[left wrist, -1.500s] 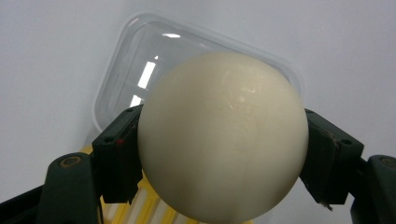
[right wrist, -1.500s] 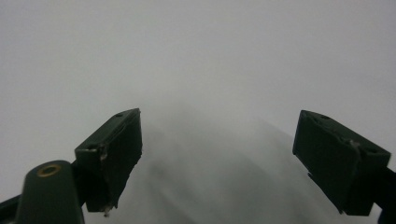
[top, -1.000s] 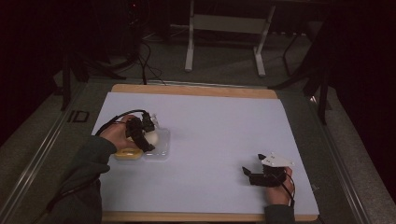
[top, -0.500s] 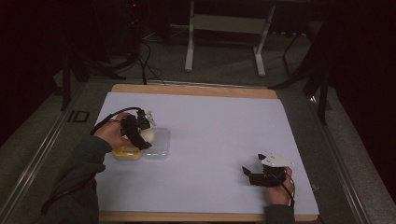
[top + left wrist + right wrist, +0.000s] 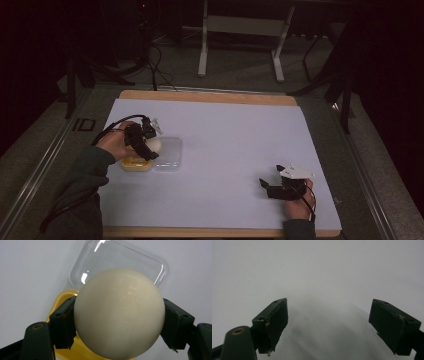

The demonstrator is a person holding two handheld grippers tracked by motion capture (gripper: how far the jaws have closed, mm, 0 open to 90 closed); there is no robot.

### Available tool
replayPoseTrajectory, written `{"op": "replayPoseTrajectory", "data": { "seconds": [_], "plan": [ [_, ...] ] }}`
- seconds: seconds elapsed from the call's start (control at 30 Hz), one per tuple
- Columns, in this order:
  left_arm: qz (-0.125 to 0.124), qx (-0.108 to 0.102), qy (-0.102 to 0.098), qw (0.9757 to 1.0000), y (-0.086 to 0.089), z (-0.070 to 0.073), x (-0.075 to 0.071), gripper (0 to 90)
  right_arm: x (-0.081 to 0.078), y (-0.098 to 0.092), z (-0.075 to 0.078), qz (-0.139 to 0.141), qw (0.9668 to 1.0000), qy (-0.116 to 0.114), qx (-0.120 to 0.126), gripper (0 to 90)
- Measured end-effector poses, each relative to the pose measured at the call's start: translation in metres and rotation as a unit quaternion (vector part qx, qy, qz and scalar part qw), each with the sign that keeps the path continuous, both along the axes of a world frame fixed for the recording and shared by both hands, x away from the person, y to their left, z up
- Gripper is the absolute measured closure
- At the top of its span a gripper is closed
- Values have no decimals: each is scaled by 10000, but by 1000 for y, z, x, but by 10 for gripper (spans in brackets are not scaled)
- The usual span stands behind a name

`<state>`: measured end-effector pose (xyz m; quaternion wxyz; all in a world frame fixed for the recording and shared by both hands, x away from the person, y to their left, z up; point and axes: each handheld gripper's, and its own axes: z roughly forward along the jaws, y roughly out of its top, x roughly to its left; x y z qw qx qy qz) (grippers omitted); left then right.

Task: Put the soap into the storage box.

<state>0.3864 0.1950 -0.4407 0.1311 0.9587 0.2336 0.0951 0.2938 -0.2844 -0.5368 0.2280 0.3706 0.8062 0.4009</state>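
While left gripper (image 5: 119, 327) clamps ball (image 5: 119, 312) over yellow tray (image 5: 134, 163), clear lid (image 5: 168, 153) lies just beside tray. Carry step, seemingly; next: lower ball into tray, release. Right gripper (image 5: 268, 189) wide, empty, well apart from tray.

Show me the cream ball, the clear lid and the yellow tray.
cream ball (image 5: 119, 312), left gripper view, middle of its front.
clear lid (image 5: 117, 255), left gripper view, top face above the ball.
yellow tray (image 5: 134, 164), high view, near rim.
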Motion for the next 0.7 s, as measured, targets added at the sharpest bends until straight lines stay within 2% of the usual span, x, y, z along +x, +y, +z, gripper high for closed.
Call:
{"op": "replayPoseTrajectory", "data": {
  "seconds": [0.53, 0.7],
  "plan": [
    [205, 0, 75, 9998, 20, -8, -3, 256, 0, 0, 0, -1, 10000, 3, -18, 155],
    [262, 81, 94, 9996, 24, -13, -4, 257, 0, 0, 0, -2, 10000, 4, -23, 155]
  ]
}}
